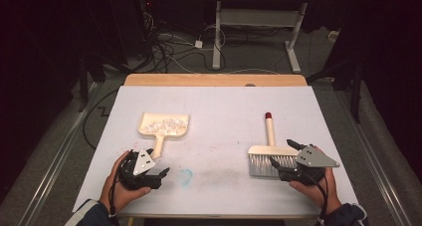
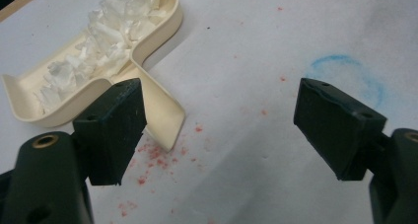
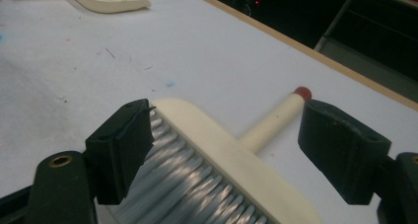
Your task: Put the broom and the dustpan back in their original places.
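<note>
— Dustpan [image 1: 163, 125] first: where do we have it?

— Left of centre in the high view, on the white sheet [image 1: 219, 106], one cream pan holding a heap of white scraps [image 1: 164, 123]. Its handle points down the frame toward us, so the long axis runs from the far edge to the near edge, and the handle end lies just above our left gripper [image 1: 149, 172].

— Is that gripper on it?

— No. In the left gripper view the jaws stand wide apart with nothing between them; the handle tip [image 2: 165, 118] sits beside the left-hand jaw, toward the lower left of that frame. We judge a short reach forward and to the left would bring the handle between the jaws.

— And the brush [image 1: 269, 154]?

— One brush, right of centre in the high view, lying flat with its bristles [image 1: 266, 165] toward the bottom of the frame and its red-tipped handle [image 1: 268, 128] pointing to the top. Our right gripper [image 1: 282, 159] is at the brush head's right end, jaws spread and gripping nothing; in the right gripper view the head [image 3: 231, 160] lies between them and the handle runs off to the upper right.

— So each hand is nearest its own tool?

— Yes: left to the pan, right to the brush. We also count one blue ring mark [image 1: 185, 175] and a scatter of red specks [image 2: 153, 157] on the sheet.
</note>
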`<action>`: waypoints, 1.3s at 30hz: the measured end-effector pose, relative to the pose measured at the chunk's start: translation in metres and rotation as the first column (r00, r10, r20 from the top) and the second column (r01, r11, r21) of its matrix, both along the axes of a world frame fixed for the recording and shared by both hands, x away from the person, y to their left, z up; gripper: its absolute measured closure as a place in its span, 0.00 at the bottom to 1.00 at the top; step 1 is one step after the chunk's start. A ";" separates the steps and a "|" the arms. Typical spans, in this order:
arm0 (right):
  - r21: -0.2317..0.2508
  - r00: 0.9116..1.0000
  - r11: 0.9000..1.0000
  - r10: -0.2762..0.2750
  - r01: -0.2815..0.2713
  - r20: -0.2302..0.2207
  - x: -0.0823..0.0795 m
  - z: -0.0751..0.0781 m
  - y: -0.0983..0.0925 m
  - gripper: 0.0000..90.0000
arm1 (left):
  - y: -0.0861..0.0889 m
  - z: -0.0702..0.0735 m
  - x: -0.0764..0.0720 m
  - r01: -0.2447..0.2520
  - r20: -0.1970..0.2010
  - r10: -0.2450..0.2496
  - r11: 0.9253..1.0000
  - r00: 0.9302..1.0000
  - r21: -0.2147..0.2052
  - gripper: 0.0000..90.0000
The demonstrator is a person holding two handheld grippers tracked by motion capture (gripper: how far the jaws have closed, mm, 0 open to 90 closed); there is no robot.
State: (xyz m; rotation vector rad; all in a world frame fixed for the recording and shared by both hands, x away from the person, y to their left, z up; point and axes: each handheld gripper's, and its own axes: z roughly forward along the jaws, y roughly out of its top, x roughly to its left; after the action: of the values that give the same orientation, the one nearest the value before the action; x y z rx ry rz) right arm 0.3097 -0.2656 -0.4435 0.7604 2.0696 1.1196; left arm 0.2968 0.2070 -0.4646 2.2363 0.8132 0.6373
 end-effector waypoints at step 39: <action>0.009 0.998 0.999 -0.033 0.033 -0.045 -0.020 -0.016 -0.013 0.24 | -0.004 -0.001 -0.003 0.011 0.005 -0.011 1.000 1.000 0.029 0.21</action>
State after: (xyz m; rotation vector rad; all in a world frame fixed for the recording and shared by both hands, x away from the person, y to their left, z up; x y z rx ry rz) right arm 0.2899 -0.2790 -0.4594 0.8286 2.0830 1.1045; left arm 0.2935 0.2034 -0.4658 2.2627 0.7936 0.6532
